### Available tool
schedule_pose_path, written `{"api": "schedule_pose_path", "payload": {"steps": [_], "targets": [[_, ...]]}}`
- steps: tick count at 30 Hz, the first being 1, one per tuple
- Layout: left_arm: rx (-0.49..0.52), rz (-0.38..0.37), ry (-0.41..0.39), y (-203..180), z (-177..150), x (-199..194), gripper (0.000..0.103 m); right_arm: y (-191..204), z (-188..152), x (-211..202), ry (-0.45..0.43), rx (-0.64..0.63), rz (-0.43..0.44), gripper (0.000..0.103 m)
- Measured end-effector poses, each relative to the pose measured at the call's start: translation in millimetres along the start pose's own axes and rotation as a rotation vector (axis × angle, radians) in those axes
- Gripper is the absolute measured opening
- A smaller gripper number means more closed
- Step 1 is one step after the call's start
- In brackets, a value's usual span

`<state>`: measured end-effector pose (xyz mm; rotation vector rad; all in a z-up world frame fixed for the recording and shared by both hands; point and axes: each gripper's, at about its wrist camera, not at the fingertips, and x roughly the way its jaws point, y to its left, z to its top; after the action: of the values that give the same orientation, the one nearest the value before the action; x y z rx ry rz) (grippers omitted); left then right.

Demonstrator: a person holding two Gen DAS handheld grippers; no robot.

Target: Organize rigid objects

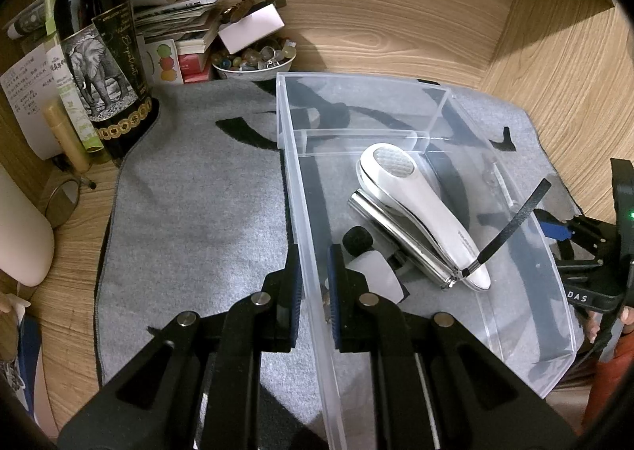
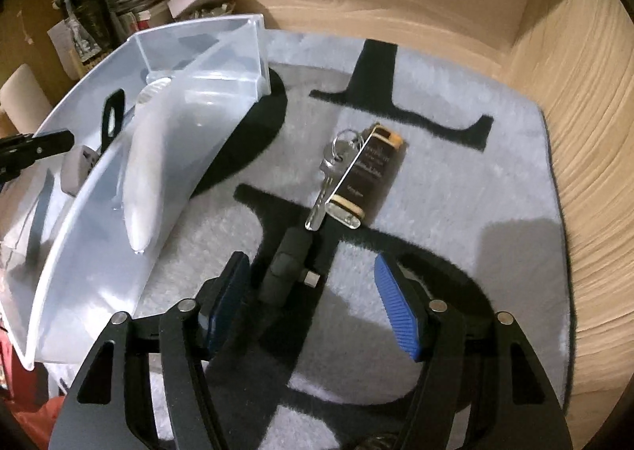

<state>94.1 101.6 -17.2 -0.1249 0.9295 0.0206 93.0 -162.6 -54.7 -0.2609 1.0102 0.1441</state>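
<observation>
On the grey mat point(image 1: 190, 212) sits the clear plastic bin point(image 1: 527, 291), landmark for everything below. Left gripper point(image 1: 315, 291) is clamped on the bin's near-left wall, one pad outside and one inside, so it is steadying the bin.

Inside the bin: white handheld fabric shaver point(image 1: 420, 208) lying diagonally with its black wrist strap point(image 1: 515, 220), a chrome bar-shaped tool point(image 1: 400, 236) tucked under its left side, and a small white-and-black item point(image 1: 372, 267) close to the clamped wall. I can't tell what that last one is.

Outside the bin, to its right on the mat: a dark rectangular fob with tan end bands point(image 2: 372, 176) on a key ring with silver keys point(image 2: 329, 176), and nearer the camera a small dark grey clip-on device point(image 2: 285, 263) with a metal stub on its side.

Right gripper point(image 2: 313, 311) hangs over that grey device, blue pads apart, nothing touching them. The device sits between the pads but close to the left one, off-centre.

Step in hand, as I read it: picking up the loose items right of the bin; grey device first, keys after.

Next move needs:
- shift slightly left to centre the device between the pads
- drop down to the mat and squeeze across its narrow body
- lift, carry left over the bin's wall, release in free floor space clear of the shaver
- left hand keeps the bin pinned meanwhile
</observation>
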Motion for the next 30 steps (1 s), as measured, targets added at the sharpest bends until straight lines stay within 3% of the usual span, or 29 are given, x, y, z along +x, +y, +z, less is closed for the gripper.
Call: {"api": "schedule_pose_path", "payload": {"steps": [3, 5, 10, 19, 30], "targets": [[0.005, 0.009, -0.002, -1, 0, 0, 0.011, 4, -2, -1, -0.012, -0.022, -0.007, 0.047], [0.003, 0.008, -0.001, -1, -1, -1, 0.011, 5, -2, -1, -0.021, -0.021, -0.008, 0.036], [-0.005, 0.003, 0.001, -2, -1, -1, 0.011, 5, -1, -1, -0.036, -0.013, 0.002, 0.026], [-0.004, 0.005, 0.0, -1, -1, -1, 0.011, 1, 3, -14, -0.079, 0.027, 0.027, 0.025], [-0.002, 0.008, -0.001, 0, -1, -1, 0.011, 11, 26, -66, -0.246, 0.014, 0.046, 0.025]]}}
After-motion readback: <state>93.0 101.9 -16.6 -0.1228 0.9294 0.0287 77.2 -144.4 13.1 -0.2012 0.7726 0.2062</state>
